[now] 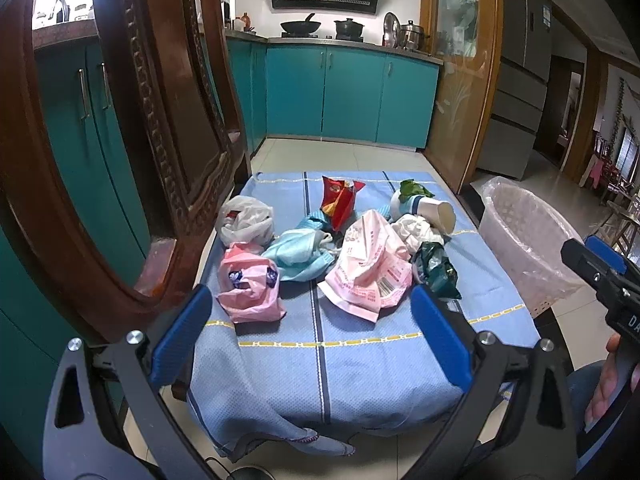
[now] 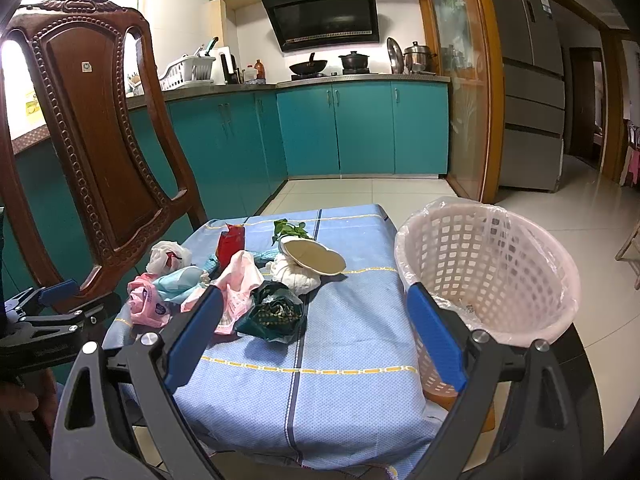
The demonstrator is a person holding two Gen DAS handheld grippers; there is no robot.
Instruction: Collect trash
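We hold both tongs spread wide, empty: the left tongs point(image 1: 312, 328) hover near the trash pile point(image 1: 340, 248) on the desk point(image 1: 360, 364), the right tongs point(image 2: 316, 328) between pile and basket point(image 2: 492, 264).

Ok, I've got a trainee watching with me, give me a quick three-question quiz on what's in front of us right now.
1. True or false: the left tool is already holding a piece of trash.
2. Multiple choice: the lined white basket stands A) on the wooden chair, B) by the right edge of the blue cloth, C) on the kitchen counter.
3. Short answer: which item lies nearest the right tool, the dark green wrapper or the red snack bag?

Key: 1 false, both tools are open and hold nothing. 2 B. 3 the dark green wrapper.
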